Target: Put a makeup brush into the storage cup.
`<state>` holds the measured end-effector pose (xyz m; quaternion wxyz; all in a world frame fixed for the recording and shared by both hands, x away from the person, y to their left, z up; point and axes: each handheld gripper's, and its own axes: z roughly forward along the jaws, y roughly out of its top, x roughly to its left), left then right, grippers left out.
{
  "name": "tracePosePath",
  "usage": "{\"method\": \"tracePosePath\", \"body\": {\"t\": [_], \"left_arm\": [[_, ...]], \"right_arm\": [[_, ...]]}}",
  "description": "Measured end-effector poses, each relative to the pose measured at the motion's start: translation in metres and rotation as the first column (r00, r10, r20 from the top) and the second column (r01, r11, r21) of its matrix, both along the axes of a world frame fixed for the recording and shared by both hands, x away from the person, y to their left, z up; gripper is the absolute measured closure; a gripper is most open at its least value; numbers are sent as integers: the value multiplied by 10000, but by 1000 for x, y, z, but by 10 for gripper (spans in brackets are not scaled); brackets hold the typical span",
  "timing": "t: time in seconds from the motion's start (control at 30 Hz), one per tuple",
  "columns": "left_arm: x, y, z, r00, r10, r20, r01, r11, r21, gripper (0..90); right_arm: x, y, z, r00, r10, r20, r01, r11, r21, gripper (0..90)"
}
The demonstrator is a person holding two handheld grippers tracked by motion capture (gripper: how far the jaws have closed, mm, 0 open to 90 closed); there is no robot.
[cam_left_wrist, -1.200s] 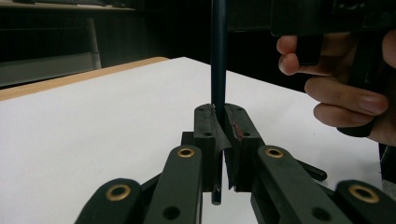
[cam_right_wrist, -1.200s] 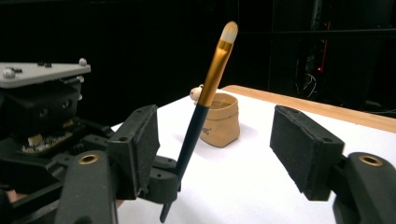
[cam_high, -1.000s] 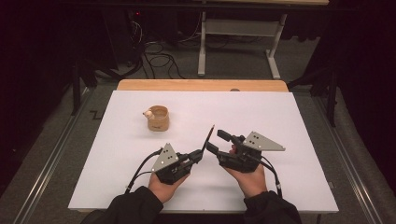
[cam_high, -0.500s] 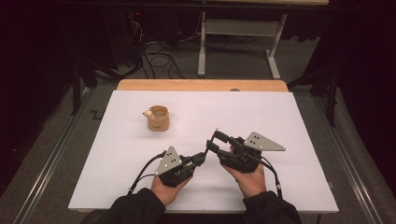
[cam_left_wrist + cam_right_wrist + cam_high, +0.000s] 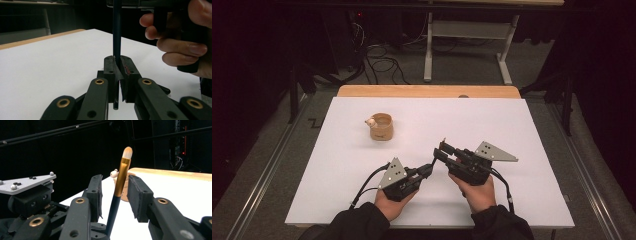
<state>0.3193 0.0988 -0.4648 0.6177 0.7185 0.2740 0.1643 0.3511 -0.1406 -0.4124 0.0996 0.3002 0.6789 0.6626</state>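
A slim brush with a dark handle, gold ferrule and pale tip stands tilted between my two grippers near the table's front. My left gripper is shut on the lower end of the handle, seen close in the left gripper view. My right gripper is open, its jaws on either side of the brush without touching it. A small wooden cup with a pale knob on its rim sits farther back on the left, apart from both grippers.
The white tabletop has a wooden strip along its far edge. Beyond it are dark floor, cables and a table frame. Metal rails run along both sides of the table.
My right gripper has shifted left so its open jaws now flank the brush. The left gripper, holding the brush, has moved slightly toward the person and the brush leans lower.
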Motion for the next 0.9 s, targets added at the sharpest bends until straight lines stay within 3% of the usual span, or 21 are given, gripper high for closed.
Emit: {"method": "tracePosePath", "body": {"t": [0.9], "left_arm": [[-2, -1, 0, 9999, 6, 127, -6, 10000, 10, 843]], "right_arm": [[2, -2, -4, 9995, 103, -296, -96, 9997, 241, 788]]}}
